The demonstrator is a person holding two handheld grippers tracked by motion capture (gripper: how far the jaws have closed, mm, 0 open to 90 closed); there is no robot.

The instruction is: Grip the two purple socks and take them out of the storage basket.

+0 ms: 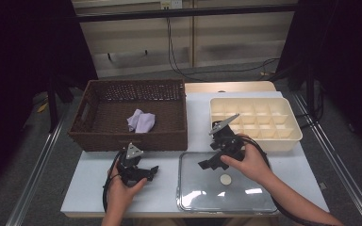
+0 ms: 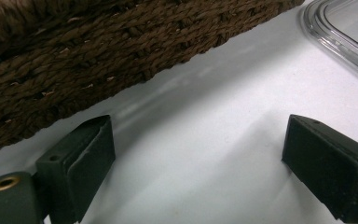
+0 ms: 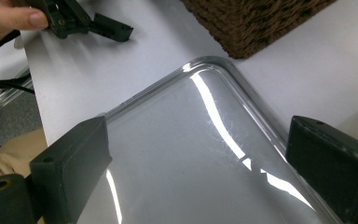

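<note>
A person's right gripper (image 1: 210,162) hovers, jaws wide and empty, over the clear lid (image 1: 226,186) lying flat beside the cream divided box (image 1: 253,123). The left gripper (image 1: 146,173), also wide, rests near the basket (image 1: 127,115); covering looks not yet begun.

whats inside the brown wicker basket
A crumpled pale lilac cloth lies on the floor of the wicker basket. The near wall hides the strip of floor just behind it, so anything there cannot be seen.
</note>
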